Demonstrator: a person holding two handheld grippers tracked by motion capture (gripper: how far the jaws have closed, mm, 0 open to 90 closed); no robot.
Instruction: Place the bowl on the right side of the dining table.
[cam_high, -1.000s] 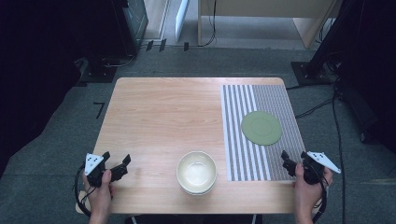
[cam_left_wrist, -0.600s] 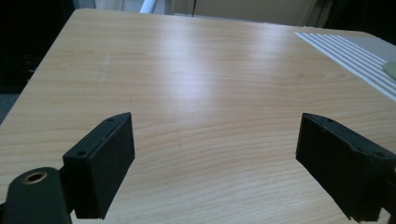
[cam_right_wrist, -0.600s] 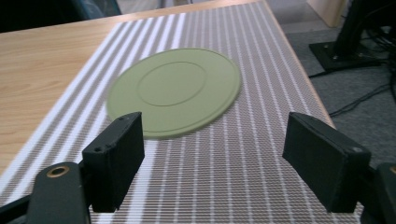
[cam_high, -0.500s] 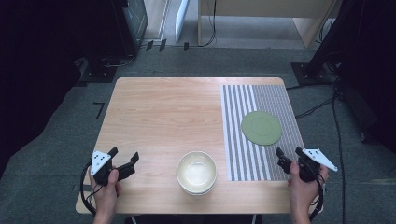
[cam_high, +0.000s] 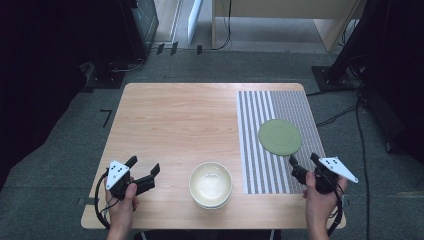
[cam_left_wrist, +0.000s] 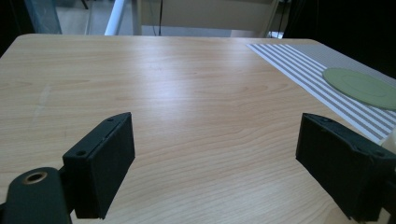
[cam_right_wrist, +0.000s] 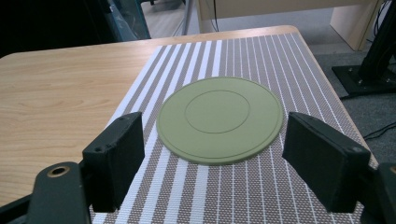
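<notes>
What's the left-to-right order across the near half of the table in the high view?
Left tool → cream bowl → striped placemat → green plate → right tool.

The whole table (cam_high: 190, 125) is seen from above and behind in the high view. It is skimmed low and close by both gripper views, looking forward. The green plate (cam_high: 279, 136) on the striped mat (cam_high: 265, 165) is shared by all three.
</notes>
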